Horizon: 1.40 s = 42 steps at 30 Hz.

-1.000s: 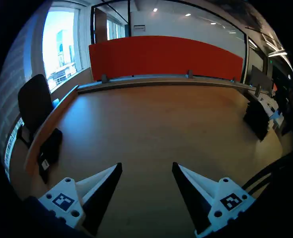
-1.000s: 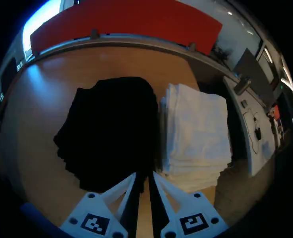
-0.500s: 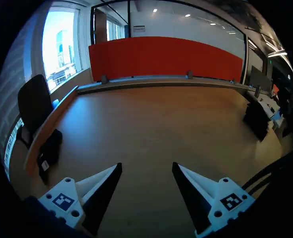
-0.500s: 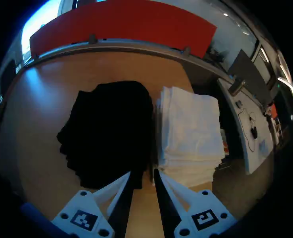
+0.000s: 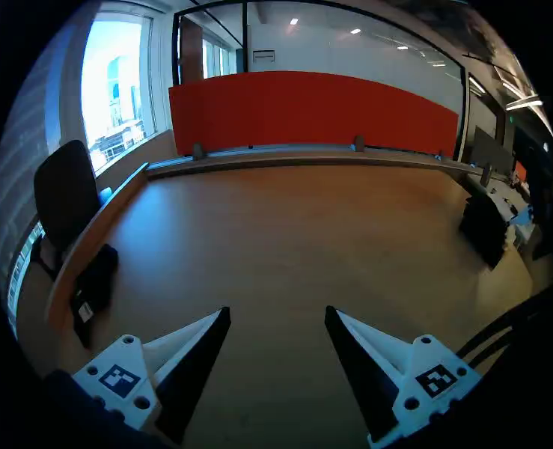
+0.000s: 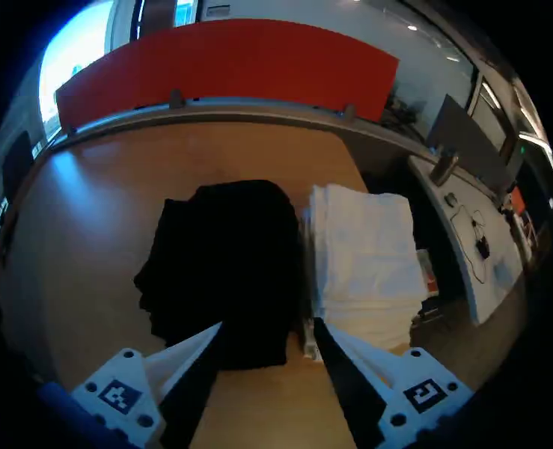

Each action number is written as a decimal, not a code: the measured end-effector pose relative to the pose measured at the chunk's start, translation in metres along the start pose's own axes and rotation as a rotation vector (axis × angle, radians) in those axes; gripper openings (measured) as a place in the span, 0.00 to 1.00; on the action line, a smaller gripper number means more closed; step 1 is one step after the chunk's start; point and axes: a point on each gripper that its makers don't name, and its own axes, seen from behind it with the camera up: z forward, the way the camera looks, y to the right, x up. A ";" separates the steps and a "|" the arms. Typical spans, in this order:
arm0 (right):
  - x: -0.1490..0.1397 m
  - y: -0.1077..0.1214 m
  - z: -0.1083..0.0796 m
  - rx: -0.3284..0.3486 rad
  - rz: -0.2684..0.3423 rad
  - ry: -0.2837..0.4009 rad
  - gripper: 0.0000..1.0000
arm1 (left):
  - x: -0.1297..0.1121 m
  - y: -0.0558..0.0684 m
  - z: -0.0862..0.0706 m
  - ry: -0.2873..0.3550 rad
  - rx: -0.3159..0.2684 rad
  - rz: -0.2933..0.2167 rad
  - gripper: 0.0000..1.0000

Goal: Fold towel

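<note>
Right now I have nothing in either pair. My left tongs point(image 5: 276, 310) stand wide apart over a bare stretch of the wooden table point(image 5: 291, 224), and my right tongs point(image 6: 267, 324) are apart too, with their tips just short of the near edge of the black towels point(image 6: 224, 262).

As for the work, I'd say one lot is finished: the white towels point(image 6: 366, 262) sit in a neat squared stack, touching or very nearly touching the right side of the black ones. The black pile is looser in outline, with a ragged left edge, so I take it for the lot not yet folded, or at least not tidily. No towel is spread flat on the table, so the next fold has not begun. What is left, by my reckoning, is to take a black towel off the pile, lay it out on the open wood and fold it.

The black cloth is so dark that I cannot make out layers, folds or how many towels there are. A dark lump point(image 5: 484, 228) at the far right in the left gripper view may be that same pile, but it is too small and warped to be sure. The desk point(image 6: 474, 247) beyond the white stack is cut off at the edge.
</note>
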 end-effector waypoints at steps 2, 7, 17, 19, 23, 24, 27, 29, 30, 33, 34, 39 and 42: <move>0.002 -0.003 -0.001 0.004 0.001 0.009 0.91 | 0.000 0.000 0.000 0.001 -0.001 -0.001 0.94; 0.005 -0.010 -0.001 0.008 -0.005 0.018 0.93 | 0.000 0.000 -0.001 0.003 -0.001 -0.001 0.94; 0.015 -0.030 -0.004 0.037 -0.008 0.042 0.93 | 0.002 -0.001 -0.002 0.010 0.001 -0.005 0.94; 0.016 -0.036 -0.005 0.047 -0.012 0.046 0.93 | 0.001 -0.001 -0.002 0.010 0.001 -0.004 0.94; 0.021 -0.050 -0.005 0.072 -0.030 0.054 0.93 | 0.001 -0.001 -0.003 0.010 0.001 -0.002 0.94; 0.022 -0.055 -0.004 0.080 -0.036 0.056 0.93 | 0.001 -0.001 -0.003 0.010 0.001 -0.003 0.94; 0.024 -0.069 -0.002 0.103 -0.056 0.060 0.93 | 0.000 -0.001 -0.004 0.010 0.002 -0.004 0.94; 0.025 -0.079 0.000 0.116 -0.073 0.060 0.93 | 0.000 -0.002 -0.004 0.010 0.004 -0.005 0.94; 0.026 -0.083 0.001 0.120 -0.081 0.059 0.92 | 0.000 -0.002 -0.004 0.011 0.005 -0.005 0.94; 0.027 -0.096 0.003 0.135 -0.101 0.059 0.92 | 0.001 -0.003 -0.005 0.013 0.008 -0.009 0.94; 0.028 -0.100 0.003 0.140 -0.105 0.061 0.92 | 0.001 -0.004 -0.005 0.014 0.009 -0.010 0.94; 0.034 -0.119 0.003 0.164 -0.115 0.073 0.92 | 0.001 -0.005 -0.005 0.015 0.011 -0.015 0.94; 0.036 -0.126 0.002 0.170 -0.116 0.080 0.92 | 0.001 -0.005 -0.005 0.016 0.011 -0.014 0.93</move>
